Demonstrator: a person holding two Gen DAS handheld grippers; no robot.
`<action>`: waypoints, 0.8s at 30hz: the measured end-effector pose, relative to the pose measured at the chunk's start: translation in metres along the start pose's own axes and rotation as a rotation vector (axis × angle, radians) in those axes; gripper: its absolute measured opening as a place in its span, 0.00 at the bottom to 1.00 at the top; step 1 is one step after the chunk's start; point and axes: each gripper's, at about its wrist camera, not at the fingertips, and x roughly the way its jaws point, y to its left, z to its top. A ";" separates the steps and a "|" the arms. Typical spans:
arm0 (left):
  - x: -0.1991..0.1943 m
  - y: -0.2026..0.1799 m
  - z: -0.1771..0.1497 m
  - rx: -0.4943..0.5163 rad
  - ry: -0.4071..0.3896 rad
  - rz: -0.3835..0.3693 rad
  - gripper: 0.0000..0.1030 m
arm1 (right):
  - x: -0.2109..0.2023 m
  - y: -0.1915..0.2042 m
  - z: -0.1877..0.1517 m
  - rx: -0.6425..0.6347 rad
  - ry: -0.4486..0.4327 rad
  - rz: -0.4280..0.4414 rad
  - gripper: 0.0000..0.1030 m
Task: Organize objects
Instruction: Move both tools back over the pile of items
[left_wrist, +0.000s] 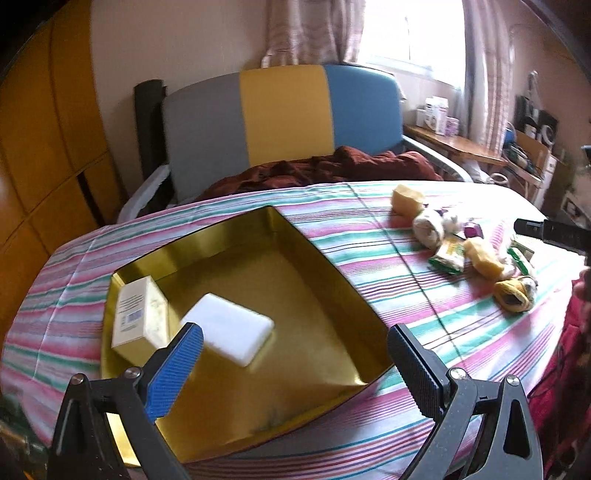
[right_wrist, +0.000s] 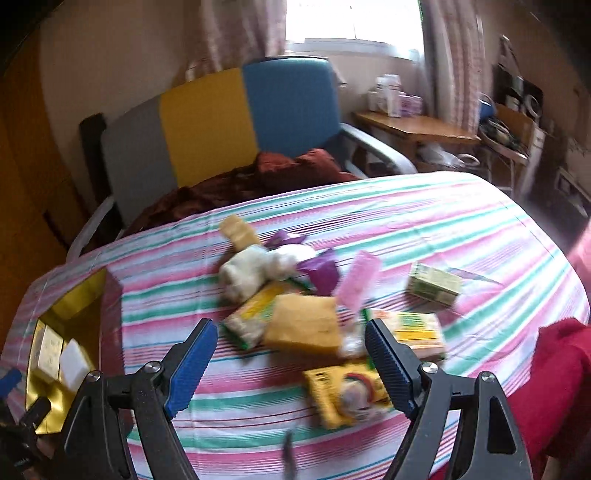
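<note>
A gold tin box (left_wrist: 325, 295) stands open on the striped tablecloth (left_wrist: 424, 332). Inside it lie a cream carton (left_wrist: 138, 317) and a white block (left_wrist: 229, 334). My left gripper (left_wrist: 295, 354) hangs open over the tin's near side with nothing between its fingers. To the right lies a loose pile: a yellow sponge (right_wrist: 303, 325), rolled white socks (right_wrist: 247, 273), a purple packet (right_wrist: 321, 275), a pink packet (right_wrist: 358, 280), a green and yellow box (right_wrist: 434, 284) and a yellow sachet (right_wrist: 332, 391). Above this pile my right gripper (right_wrist: 290, 332) is open and holds nothing. The tin (right_wrist: 74, 295) shows at far left.
A chair with a grey, yellow and blue back (left_wrist: 280, 110) stands behind the table, a dark red cloth (left_wrist: 332, 166) on its seat. A wooden side table (right_wrist: 413, 129) with boxes is at back right. A person's red clothing (right_wrist: 554, 387) is at the right edge.
</note>
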 end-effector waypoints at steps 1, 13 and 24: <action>0.002 -0.005 0.002 0.009 0.001 -0.010 0.98 | 0.000 -0.008 0.001 0.022 0.001 -0.002 0.81; 0.020 -0.079 0.022 0.153 0.014 -0.184 0.97 | 0.002 -0.090 -0.001 0.326 0.024 0.069 0.85; 0.059 -0.135 0.027 0.218 0.110 -0.274 0.91 | 0.010 -0.110 -0.008 0.441 0.040 0.149 0.85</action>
